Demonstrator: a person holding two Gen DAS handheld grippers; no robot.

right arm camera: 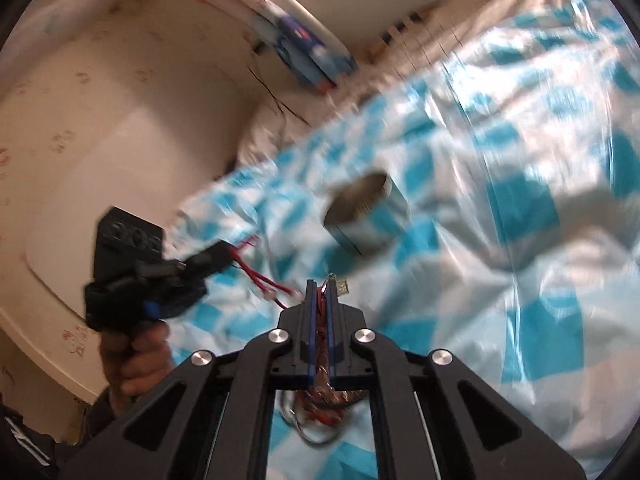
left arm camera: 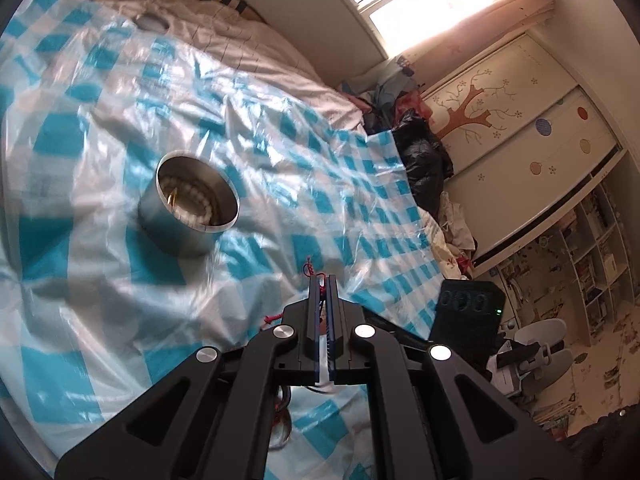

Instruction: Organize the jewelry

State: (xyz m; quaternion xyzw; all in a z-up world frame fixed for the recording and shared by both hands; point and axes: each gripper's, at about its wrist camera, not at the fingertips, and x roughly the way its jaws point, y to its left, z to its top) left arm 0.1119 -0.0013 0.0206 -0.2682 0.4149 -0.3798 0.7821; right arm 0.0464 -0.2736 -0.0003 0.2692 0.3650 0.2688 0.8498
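My left gripper is shut on a red braided cord whose end pokes out past the tips. A round metal tin stands on the checked sheet up and to the left, with a string of pale beads inside. My right gripper is shut on a bunch of red cords and thin chains, and a small silvery charm sticks out at the tips. The red cord runs from it to the left gripper, held by a hand. The tin lies beyond, blurred.
A glossy blue-and-white checked plastic sheet covers the bed. White bedding lies at the head. A black bag and piled clothes sit at the bed's far edge by a decorated wardrobe. A cream headboard is on the left.
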